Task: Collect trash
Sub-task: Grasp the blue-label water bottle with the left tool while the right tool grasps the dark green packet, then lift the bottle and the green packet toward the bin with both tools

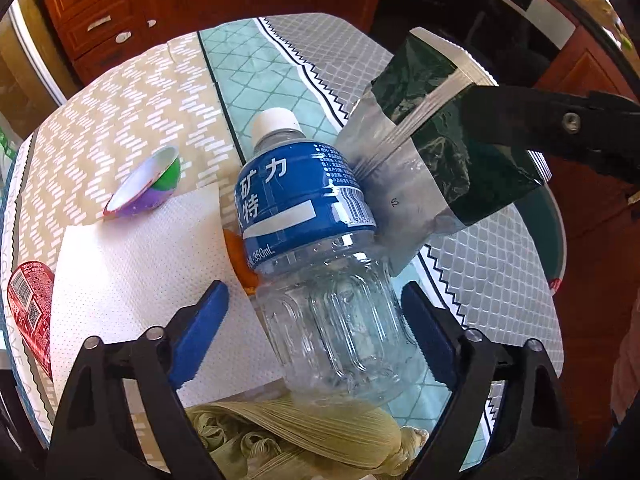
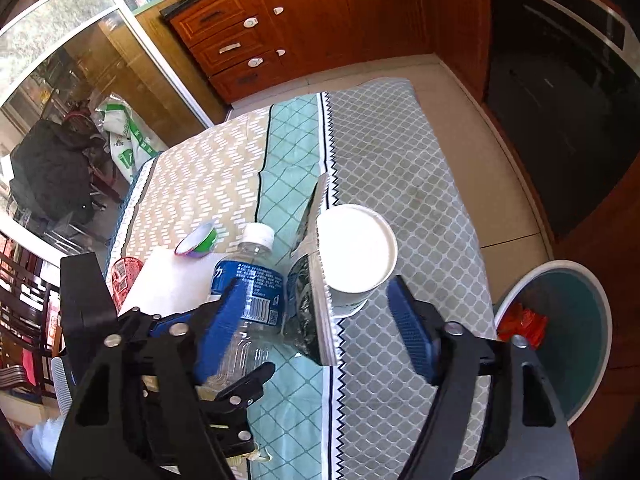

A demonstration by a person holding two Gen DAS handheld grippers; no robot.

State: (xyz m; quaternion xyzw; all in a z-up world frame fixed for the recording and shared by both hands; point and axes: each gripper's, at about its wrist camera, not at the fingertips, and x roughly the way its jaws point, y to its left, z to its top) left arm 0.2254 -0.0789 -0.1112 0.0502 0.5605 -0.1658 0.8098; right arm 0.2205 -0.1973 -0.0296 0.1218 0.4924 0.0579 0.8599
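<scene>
left gripper point(image 1: 316, 328): blue-padded fingers point(image 1: 200, 332) apart, straddling the clear lower body of a plastic water bottle point(image 1: 316, 248); right pad at or just beside the bottle wall, left pad clear of it. bottle lies on the counter point(image 1: 500, 272), white cap pointing away, blue label up.

right gripper point(image 2: 320, 328): fingers point(image 2: 412, 332) apart, a dark green and silver foil pouch point(image 2: 316, 292) and a white paper cup point(image 2: 352, 256) between them; pads touch neither.

around the bottle: foil pouch touching its right side; white paper napkin point(image 1: 132, 280) to its left; small purple and green cup point(image 1: 148, 182) tipped on the napkin's far edge; red wrapper point(image 1: 30, 304) beyond the napkin's left side; orange scrap point(image 1: 236, 250) partly under the bottle; corn husks point(image 1: 288, 432) below the bottle's base.

beside the counter, on the floor: round bin point(image 2: 576, 320) with a red wrapper point(image 2: 520, 324) inside.
</scene>
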